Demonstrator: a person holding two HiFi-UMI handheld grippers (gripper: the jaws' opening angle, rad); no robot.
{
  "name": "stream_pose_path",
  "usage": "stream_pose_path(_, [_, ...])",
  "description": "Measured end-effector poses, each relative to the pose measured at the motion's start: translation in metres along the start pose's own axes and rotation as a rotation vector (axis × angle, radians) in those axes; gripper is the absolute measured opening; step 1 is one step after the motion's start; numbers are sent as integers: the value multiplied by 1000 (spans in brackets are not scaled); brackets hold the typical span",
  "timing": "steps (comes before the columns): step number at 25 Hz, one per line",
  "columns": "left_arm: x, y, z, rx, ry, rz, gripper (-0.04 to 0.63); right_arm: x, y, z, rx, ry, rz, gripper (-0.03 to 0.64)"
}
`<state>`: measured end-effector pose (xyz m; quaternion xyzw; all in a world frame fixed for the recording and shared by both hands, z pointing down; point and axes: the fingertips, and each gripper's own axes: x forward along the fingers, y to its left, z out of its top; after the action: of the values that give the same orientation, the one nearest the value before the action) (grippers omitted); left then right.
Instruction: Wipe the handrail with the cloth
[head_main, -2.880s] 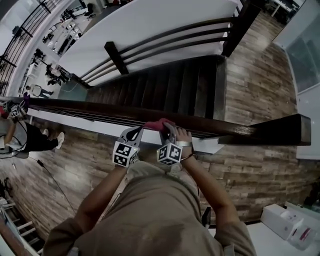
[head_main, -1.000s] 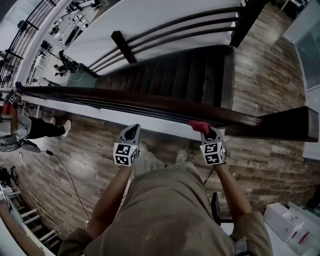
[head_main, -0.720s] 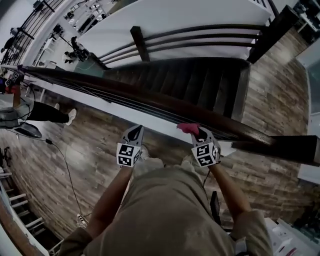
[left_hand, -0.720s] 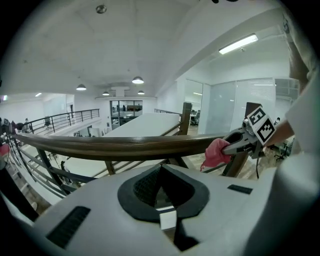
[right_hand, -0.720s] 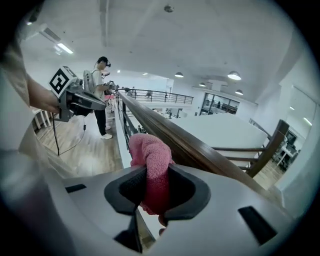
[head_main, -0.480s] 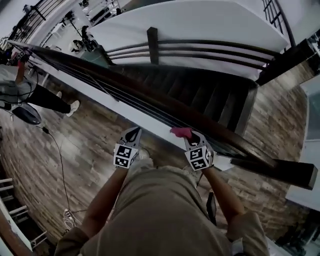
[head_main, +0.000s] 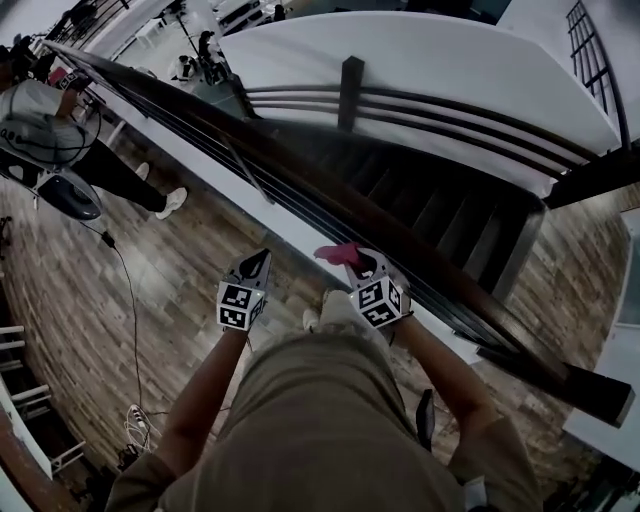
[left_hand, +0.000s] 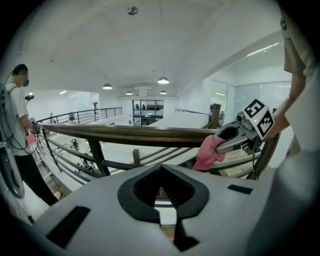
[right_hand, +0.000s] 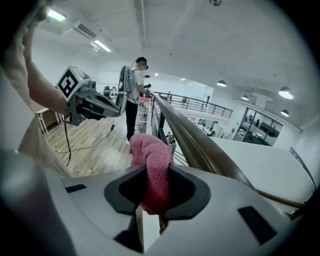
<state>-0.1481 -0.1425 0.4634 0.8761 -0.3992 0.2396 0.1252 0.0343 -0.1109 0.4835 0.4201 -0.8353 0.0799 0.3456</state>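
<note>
1. The cloth (right_hand: 152, 170) is a pink-red piece of towelling with a rough, nubbly weave. It is bunched into a thick fold rather than spread flat.
2. The right gripper (head_main: 352, 262) has its jaws pinched on the middle of that fold. A rounded lump of fabric bulges out past the jaws, and a short end hangs below them.
3. The handrail (head_main: 280, 160) is a dark brown wooden bar with a dull sheen on its top. In the head view it runs diagonally from upper left to lower right, with thin dark bars under it and a stairwell on its far side.
4. The cloth sits on the person's side of the handrail, just beside it and at about its height. None of the views shows clearly whether the fabric touches the wood.
5. The left gripper (head_main: 258, 262) has its jaws closed against each other with nothing between them. It is held short of the handrail, well to the left of the right gripper.
6. Farther along the handrail, another person (right_hand: 134, 95) stands on the wooden floor (head_main: 150, 300).
</note>
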Motion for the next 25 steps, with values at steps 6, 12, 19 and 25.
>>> stream_pose_path(6, [10, 65, 24, -51, 12, 57, 17, 70, 6, 70, -28, -2, 122, 103])
stream_pose_path(12, [26, 138, 16, -42, 27, 49, 17, 158, 19, 116, -4, 24, 153, 104])
stream_pose_path(19, [66, 241, 1, -44, 68, -78, 17, 282, 24, 163, 83, 68, 19, 104])
stream_pose_path(25, [106, 329, -24, -29, 149, -188, 17, 403, 15, 180, 210, 116, -186, 104])
